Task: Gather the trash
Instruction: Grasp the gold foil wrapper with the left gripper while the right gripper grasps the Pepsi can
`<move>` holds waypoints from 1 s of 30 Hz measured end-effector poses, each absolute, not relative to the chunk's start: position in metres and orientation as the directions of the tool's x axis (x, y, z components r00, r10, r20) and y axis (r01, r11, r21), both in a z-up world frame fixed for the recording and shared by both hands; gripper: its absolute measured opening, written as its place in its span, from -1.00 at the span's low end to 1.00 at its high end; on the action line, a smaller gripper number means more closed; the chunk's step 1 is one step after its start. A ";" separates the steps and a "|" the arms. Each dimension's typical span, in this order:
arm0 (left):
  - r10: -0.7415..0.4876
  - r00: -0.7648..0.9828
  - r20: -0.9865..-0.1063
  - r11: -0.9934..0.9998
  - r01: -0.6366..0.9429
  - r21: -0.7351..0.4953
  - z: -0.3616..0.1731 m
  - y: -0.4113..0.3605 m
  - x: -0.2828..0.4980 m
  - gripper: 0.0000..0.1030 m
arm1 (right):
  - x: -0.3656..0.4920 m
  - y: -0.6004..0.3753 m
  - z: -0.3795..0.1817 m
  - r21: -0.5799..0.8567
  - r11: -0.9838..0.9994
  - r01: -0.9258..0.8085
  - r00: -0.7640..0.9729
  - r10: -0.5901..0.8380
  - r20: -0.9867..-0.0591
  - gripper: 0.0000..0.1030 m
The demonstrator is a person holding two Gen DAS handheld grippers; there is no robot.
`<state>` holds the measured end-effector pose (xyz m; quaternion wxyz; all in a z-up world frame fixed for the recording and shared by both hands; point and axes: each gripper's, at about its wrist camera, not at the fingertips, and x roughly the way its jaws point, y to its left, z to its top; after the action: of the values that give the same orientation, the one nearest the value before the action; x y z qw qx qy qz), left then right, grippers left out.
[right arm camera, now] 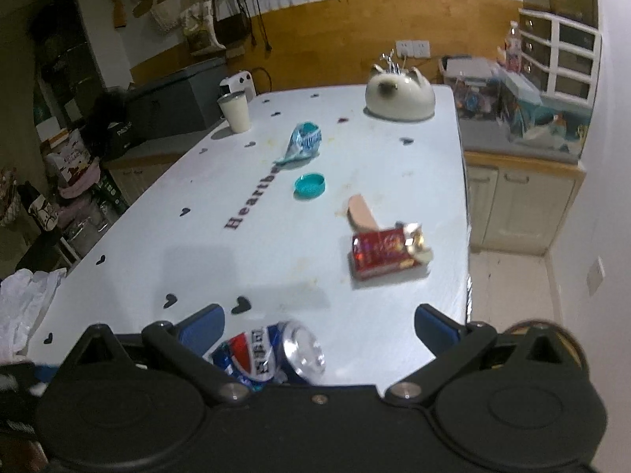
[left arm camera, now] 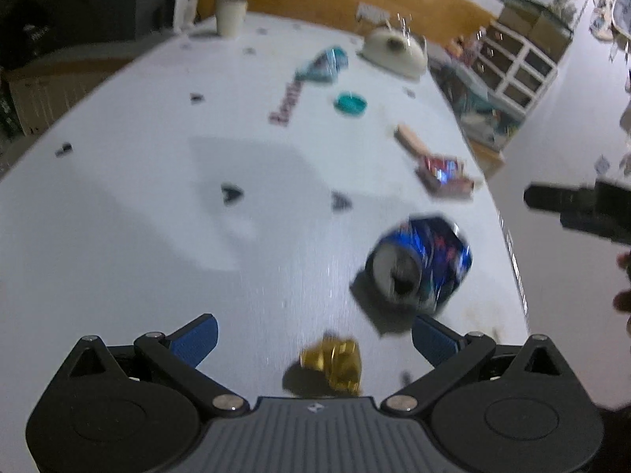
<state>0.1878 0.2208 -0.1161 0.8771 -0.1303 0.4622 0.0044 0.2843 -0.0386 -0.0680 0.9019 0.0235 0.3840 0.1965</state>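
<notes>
Trash lies on a white table (left arm camera: pixel 157 236). In the left wrist view my left gripper (left arm camera: pixel 315 339) is open, its blue pads wide apart, with a crumpled gold wrapper (left arm camera: pixel 335 362) on the table between them. A crushed blue can (left arm camera: pixel 422 264) lies just ahead to the right. In the right wrist view my right gripper (right arm camera: pixel 319 327) is open above that same crushed blue can (right arm camera: pixel 272 354), which lies between its fingers near the base. A red packet (right arm camera: pixel 384 252), a pink stick (right arm camera: pixel 361 213), a teal lid (right arm camera: pixel 310 185) and a blue wrapper (right arm camera: pixel 301 142) lie further on.
A cat-shaped white holder (right arm camera: pixel 400 96) and a white cup (right arm camera: pixel 235 112) stand at the far end. The table's right edge (right arm camera: pixel 467 236) drops to the floor, with cabinets (right arm camera: pixel 516 205) beyond. White plastic bag (right arm camera: pixel 23 307) hangs at the left edge.
</notes>
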 end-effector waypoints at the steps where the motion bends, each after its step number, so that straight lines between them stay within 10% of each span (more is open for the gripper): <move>1: -0.123 0.561 -0.819 0.965 -0.124 -0.229 -0.121 0.220 0.188 1.00 | 0.282 -0.037 -0.070 0.197 0.923 -0.331 0.622 0.370 -0.690 1.00; 30: -0.120 0.520 -0.846 0.991 0.006 -0.137 -0.164 0.193 0.196 0.17 | 0.298 0.063 -0.125 0.023 0.814 -0.580 0.437 0.335 -0.835 1.00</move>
<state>0.1964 0.1933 -0.1645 0.8698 -0.0584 0.4886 -0.0361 0.2982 0.0627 -0.1246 0.8367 -0.1351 0.4549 0.2734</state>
